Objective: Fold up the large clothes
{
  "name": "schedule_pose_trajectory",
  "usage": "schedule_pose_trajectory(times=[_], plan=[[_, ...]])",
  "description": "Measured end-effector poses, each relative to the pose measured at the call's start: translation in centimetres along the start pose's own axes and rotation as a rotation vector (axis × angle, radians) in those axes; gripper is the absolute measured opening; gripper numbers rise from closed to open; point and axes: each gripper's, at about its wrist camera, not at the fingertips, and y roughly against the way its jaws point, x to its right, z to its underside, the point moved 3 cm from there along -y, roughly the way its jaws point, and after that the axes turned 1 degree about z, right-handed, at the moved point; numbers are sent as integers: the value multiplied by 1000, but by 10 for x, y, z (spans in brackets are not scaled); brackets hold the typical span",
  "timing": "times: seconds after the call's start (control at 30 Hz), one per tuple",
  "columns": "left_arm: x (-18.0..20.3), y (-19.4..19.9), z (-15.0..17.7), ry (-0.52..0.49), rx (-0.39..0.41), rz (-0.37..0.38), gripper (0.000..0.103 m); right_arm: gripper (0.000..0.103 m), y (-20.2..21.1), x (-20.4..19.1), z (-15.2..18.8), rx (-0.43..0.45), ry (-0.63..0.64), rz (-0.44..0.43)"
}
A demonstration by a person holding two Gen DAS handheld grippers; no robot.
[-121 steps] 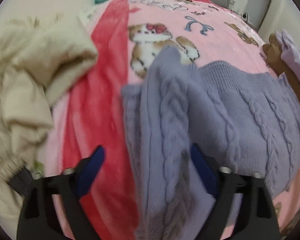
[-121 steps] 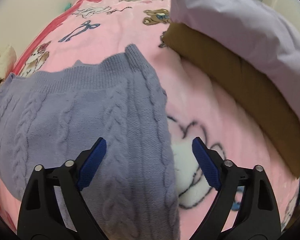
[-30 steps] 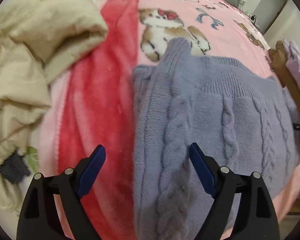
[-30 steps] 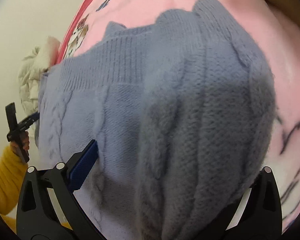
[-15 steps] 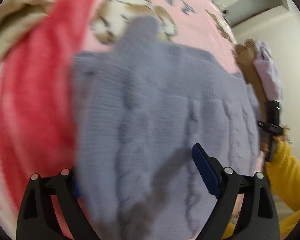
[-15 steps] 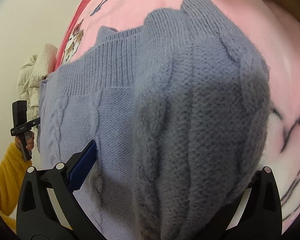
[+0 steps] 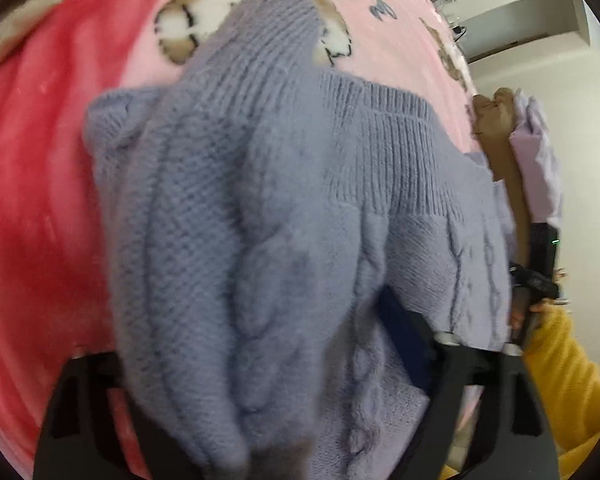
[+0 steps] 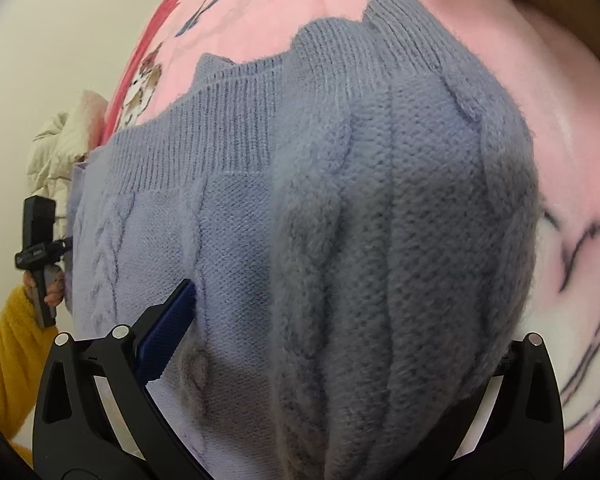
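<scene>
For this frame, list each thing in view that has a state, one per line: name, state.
sweater: sleeves folded in over the body, bunched between both grippers' fingers.
left gripper: fingers wide apart around a fold; whether it pinches cannot be told.
right gripper: fingers wide apart around a fold; grip unclear.
blanket: spread flat under the sweater.
jacket: crumpled at the bed's edge.

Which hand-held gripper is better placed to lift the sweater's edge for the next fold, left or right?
Neither clearly; both straddle bunched folds of the lavender cable-knit sweater. The left hand-held gripper and right hand-held gripper should probably lift together.
</scene>
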Motion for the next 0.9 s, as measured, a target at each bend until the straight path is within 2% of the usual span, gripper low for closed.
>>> schedule_pose_trajectory(times=[0.03, 0.1, 0.13, 0.2, 0.27, 0.37, 0.4, 0.47, 0.6, 0.7, 0.77, 0.8, 0.9], plan=[[1, 0, 0, -4, 8, -13, 60, 84, 2, -2, 2, 10, 9, 4], [4, -2, 1, -2, 24, -47, 53, 66, 5, -5, 5, 26, 29, 27], [5, -4, 0, 6, 31, -61, 48, 61, 8, -5, 6, 36, 18, 31], [4, -3, -1, 33, 54, -82, 37, 38, 13, -8, 8, 51, -17, 22], [8, 0, -1, 74, 91, -104, 30, 34, 21, -18, 9, 71, -7, 62], [23, 15, 4, 81, 168, -132, 27, 31, 45, -42, 12, 116, 46, 122], [34, 25, 7, 80, 203, -112, 27, 30, 56, -49, 13, 133, 47, 129], [55, 49, 16, 71, 262, -59, 26, 30, 87, -62, 22, 182, 49, 90], [82, 92, 41, 69, 336, -26, 26, 29, 136, -82, 57, 228, 93, 86], [100, 114, 66, 100, 335, 21, 26, 29, 160, -78, 90, 231, 38, 81], [98, 127, 83, 113, 329, 40, 26, 29, 171, -70, 108, 236, -22, 71], [102, 130, 94, 129, 308, 87, 26, 29, 178, -65, 118, 242, -62, 73], [108, 129, 110, 120, 255, 79, 26, 29, 185, -46, 147, 226, -162, 73]])
